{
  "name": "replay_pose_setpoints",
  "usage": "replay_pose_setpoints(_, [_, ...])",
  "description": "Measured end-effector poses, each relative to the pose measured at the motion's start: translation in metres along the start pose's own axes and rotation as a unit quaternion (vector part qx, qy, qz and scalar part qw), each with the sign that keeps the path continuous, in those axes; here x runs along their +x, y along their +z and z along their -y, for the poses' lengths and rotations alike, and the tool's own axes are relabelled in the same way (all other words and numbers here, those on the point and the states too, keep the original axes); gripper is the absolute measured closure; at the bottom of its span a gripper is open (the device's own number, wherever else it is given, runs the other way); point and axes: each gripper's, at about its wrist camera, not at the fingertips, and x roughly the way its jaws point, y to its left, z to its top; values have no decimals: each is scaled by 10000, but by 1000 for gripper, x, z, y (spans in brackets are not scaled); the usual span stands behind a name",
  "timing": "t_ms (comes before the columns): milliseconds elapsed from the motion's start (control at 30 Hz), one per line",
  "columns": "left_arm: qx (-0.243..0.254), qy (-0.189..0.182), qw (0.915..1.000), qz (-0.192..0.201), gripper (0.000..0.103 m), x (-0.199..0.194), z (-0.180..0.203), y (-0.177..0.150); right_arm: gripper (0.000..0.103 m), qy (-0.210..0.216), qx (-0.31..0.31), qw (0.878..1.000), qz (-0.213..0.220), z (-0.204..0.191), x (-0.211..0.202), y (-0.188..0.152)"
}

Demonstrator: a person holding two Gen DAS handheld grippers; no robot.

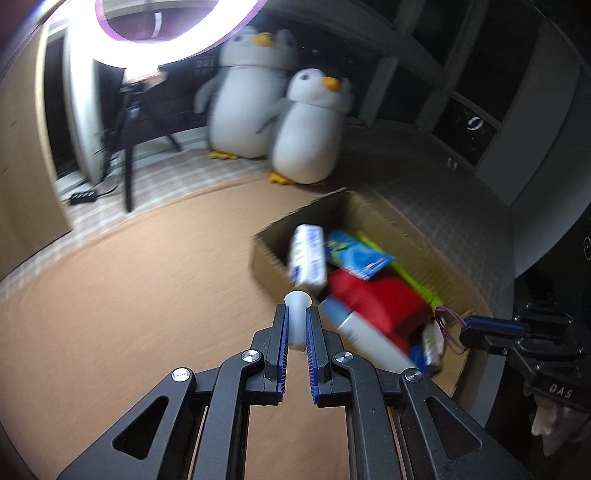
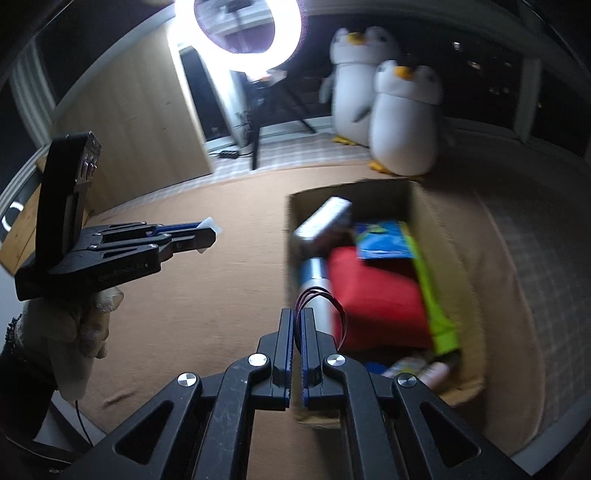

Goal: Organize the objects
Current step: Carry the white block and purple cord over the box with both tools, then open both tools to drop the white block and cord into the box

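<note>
The left tongs (image 1: 296, 314) are clamped on a small white plastic piece (image 1: 296, 317) with a flared top, which stands upright between the blue-lined pads and pokes out above the fingertips; seen from the right wrist, the same white piece (image 2: 208, 227) juts from the tip of the left tongs (image 2: 207, 233), held in a pale-gloved hand (image 2: 79, 325) above the brown mat (image 2: 207, 295). The right tongs (image 2: 298, 314) are shut on a thin loop of purple-red wire (image 2: 325, 299), whose strands arch out above and to the right of the fingertips. Just beyond both sets of tongs lies an open cardboard box (image 1: 413, 236) on the mat, crowded with things: a white-and-blue carton (image 1: 308, 258) leaning at the near-left corner, a blue printed packet (image 1: 356, 254), a red block or pouch (image 1: 373, 299), a lime-green item (image 2: 436, 302) along the far side, and a white bottle with a blue end (image 1: 354, 325) lying on its side. The frames are blurred, so smaller things at the near end of the box cannot be told apart. Behind the box stand two plush penguins (image 1: 310, 125) side by side, touching, and a bright ring light (image 2: 236, 33) on a black tripod glows at the back of the room.
</note>
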Motion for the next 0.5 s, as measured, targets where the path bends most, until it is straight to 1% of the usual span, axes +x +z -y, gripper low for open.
replay_pose_setpoints(200, [170,-53,9998,-90,94,37,35,20,100,-140,116,9998,-18,28,-4,-5])
replay_pose_setpoints(500, [241,-37,9996,-139,93,69,60,40,99,-209,196,9996,-46,54,-3,-7])
